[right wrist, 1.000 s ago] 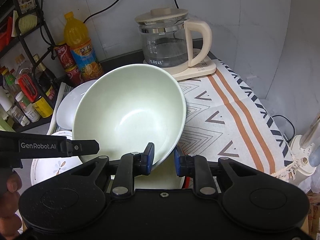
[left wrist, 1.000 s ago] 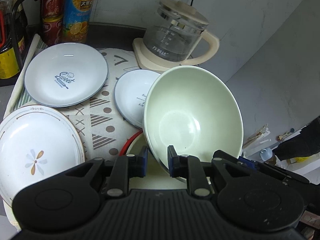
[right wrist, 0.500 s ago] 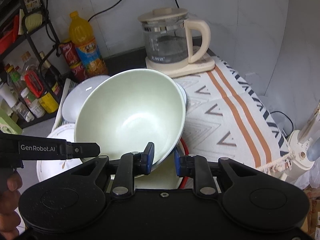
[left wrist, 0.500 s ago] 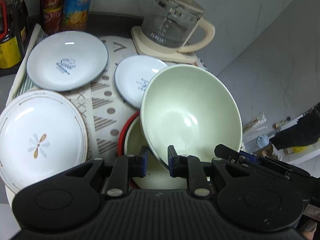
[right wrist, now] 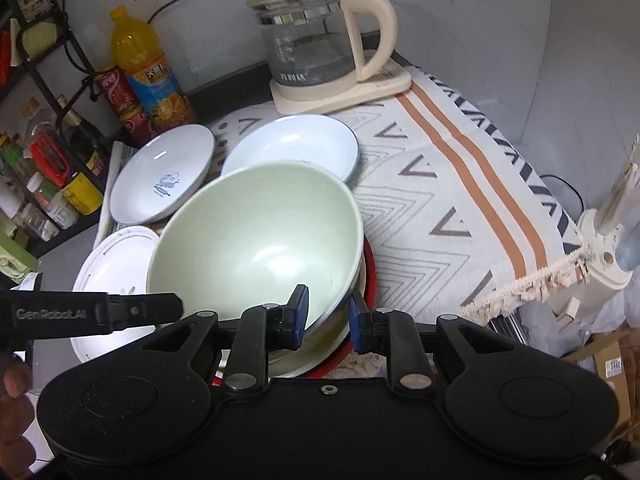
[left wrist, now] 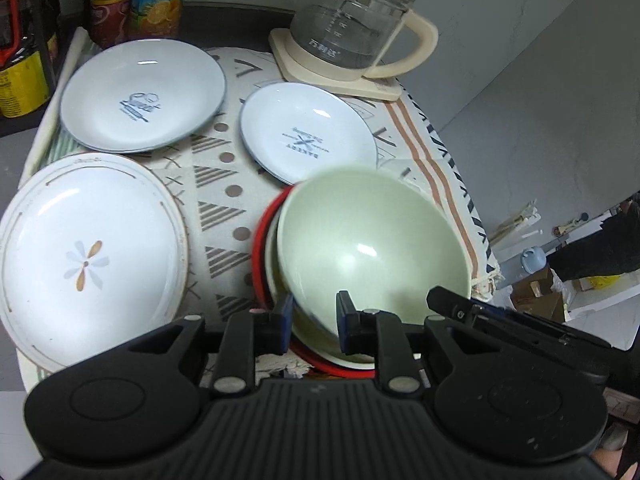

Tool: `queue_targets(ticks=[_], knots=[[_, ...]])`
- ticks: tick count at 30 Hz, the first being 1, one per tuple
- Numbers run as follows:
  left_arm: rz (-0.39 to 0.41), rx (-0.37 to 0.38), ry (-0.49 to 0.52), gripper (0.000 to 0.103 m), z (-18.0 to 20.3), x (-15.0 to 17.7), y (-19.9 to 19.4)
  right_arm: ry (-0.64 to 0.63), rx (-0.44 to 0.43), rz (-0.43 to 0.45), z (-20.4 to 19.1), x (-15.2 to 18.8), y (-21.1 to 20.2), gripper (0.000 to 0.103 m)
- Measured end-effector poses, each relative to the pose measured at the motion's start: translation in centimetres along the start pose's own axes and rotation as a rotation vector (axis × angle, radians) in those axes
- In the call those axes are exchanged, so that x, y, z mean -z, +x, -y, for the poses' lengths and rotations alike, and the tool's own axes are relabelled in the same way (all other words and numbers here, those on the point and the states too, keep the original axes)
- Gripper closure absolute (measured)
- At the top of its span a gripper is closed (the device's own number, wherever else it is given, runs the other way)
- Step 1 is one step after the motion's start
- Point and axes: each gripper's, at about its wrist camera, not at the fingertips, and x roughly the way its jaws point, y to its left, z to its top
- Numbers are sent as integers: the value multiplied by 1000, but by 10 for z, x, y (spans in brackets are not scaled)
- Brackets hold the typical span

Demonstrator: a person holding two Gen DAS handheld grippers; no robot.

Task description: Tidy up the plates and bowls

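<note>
Your left gripper (left wrist: 312, 322) pinches the near rim of the green bowl (left wrist: 372, 240), and your right gripper (right wrist: 326, 316) pinches the same rim low in its own view. The bowl sits tilted in the lower middle of both pictures, over a red-rimmed bowl (left wrist: 260, 248). It looks hard, smooth and slippery, and it could chip or break. Hold it by the rim on two sides, like now. Three plates lie on the patterned cloth (right wrist: 440, 200) at the upper left, and a glass kettle (right wrist: 316, 40) stands behind.
</note>
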Motion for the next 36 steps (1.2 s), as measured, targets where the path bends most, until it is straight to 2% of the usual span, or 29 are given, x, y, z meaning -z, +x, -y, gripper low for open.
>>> queue_targets(ticks=[3,6,8,9,10,13,16,21,24,30,36], knots=[[61,16,-8,81,-5,-4,-12,-25,11,19,-4,0,-3,77],[76,5,-17,81,-9,-8,-19,-19,17,37,-3,-1,-8,75],[88,-4,-24,80,-14,-8,-24,-1,24,53,-2,-3,-13,63],[95,-8,-31,79,-17,-8,-27,8,29,66,-1,-5,-16,48],[100,-12,-39,78,-20,-8,-30,14,30,83,-1,-6,-19,40],[116,-33,-50,71,-28,-8,-37,8,14,112,-7,-10,-25,39],[136,-67,-46,59,-37,-7,-47,-10,-17,129,-18,-14,-30,39],[159,-117,-49,41,-57,-1,-67,-60,-79,126,-43,-14,-32,36],[170,-145,-72,35,-71,3,-76,-91,-107,125,-58,-12,-32,34],[177,-172,-119,23,-92,11,-91,-130,-159,115,-79,-10,-30,19],[188,-210,-160,21,-108,21,-103,-176,-193,111,-97,-8,-30,3]])
